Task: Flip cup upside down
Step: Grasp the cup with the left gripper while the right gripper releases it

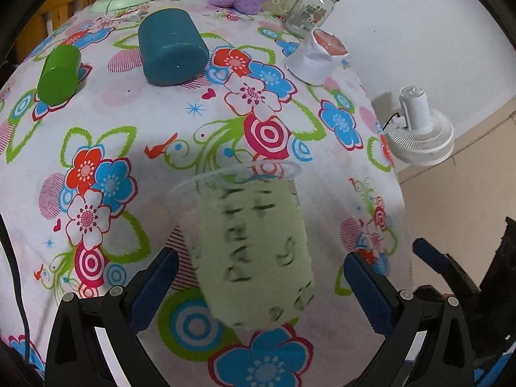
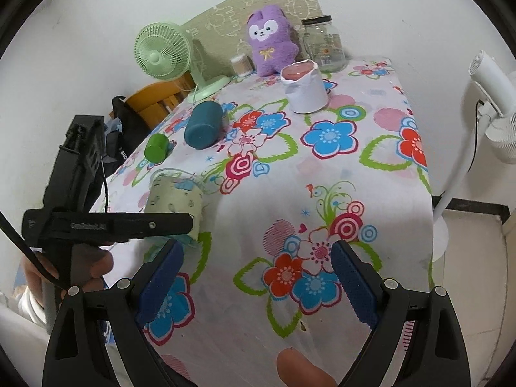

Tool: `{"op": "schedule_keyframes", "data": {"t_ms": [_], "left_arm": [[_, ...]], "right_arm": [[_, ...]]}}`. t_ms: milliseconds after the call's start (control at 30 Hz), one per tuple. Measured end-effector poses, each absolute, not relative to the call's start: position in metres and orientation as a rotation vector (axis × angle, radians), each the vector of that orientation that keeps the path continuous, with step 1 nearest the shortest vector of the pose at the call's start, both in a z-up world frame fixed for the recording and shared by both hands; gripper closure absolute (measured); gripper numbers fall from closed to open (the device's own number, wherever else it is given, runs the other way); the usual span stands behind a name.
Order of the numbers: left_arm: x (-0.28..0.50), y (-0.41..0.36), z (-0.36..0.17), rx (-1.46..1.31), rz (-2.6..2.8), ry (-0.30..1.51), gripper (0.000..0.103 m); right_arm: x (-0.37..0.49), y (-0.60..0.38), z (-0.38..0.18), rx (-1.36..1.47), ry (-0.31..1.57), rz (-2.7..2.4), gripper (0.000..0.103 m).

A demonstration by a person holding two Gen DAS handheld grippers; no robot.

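A clear plastic cup point(image 1: 254, 251) with a pale green printed sleeve sits between the wide-apart blue pads of my left gripper point(image 1: 261, 290). The pads do not touch it, and the cup looks blurred. Its rim points away from the camera. In the right wrist view the same cup point(image 2: 174, 200) stands on the floral tablecloth point(image 2: 258, 167) with its rim up, slightly tilted, partly hidden behind a black finger point(image 2: 154, 224) of the left gripper. My right gripper point(image 2: 254, 277) hangs open over the near part of the table, holding nothing.
A teal cup point(image 1: 171, 48) and a small green cup point(image 1: 59, 74) stand base up at the back left. Behind are a white paper-wrapped cup point(image 1: 316, 54), glass jar point(image 1: 312, 9), purple plush point(image 2: 271, 45) and green desk fan point(image 2: 161, 51). A white standing fan point(image 2: 496, 103) is off the table's right edge.
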State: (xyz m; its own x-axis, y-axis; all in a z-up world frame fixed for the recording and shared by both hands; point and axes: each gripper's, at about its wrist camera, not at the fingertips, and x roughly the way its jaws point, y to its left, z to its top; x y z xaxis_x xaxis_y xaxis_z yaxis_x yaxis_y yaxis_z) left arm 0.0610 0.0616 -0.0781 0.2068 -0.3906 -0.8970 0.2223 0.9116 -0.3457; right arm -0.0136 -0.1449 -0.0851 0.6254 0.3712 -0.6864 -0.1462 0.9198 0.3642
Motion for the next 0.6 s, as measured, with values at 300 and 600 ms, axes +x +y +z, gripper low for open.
{"op": "schedule_keyframes", "data": {"t_ms": [300, 600], "left_arm": [[0.06, 0.062, -0.083, -0.124, -0.39, 1.27, 0.027], [0.057, 0.066, -0.072, -0.053, -0.435, 1.288, 0.037]], "right_arm": [[-0.015, -0.153, -0.088, 0.308, 0.84, 0.294, 0.009], [-0.015, -0.144, -0.088, 0.31, 0.827, 0.318, 0.009]]}}
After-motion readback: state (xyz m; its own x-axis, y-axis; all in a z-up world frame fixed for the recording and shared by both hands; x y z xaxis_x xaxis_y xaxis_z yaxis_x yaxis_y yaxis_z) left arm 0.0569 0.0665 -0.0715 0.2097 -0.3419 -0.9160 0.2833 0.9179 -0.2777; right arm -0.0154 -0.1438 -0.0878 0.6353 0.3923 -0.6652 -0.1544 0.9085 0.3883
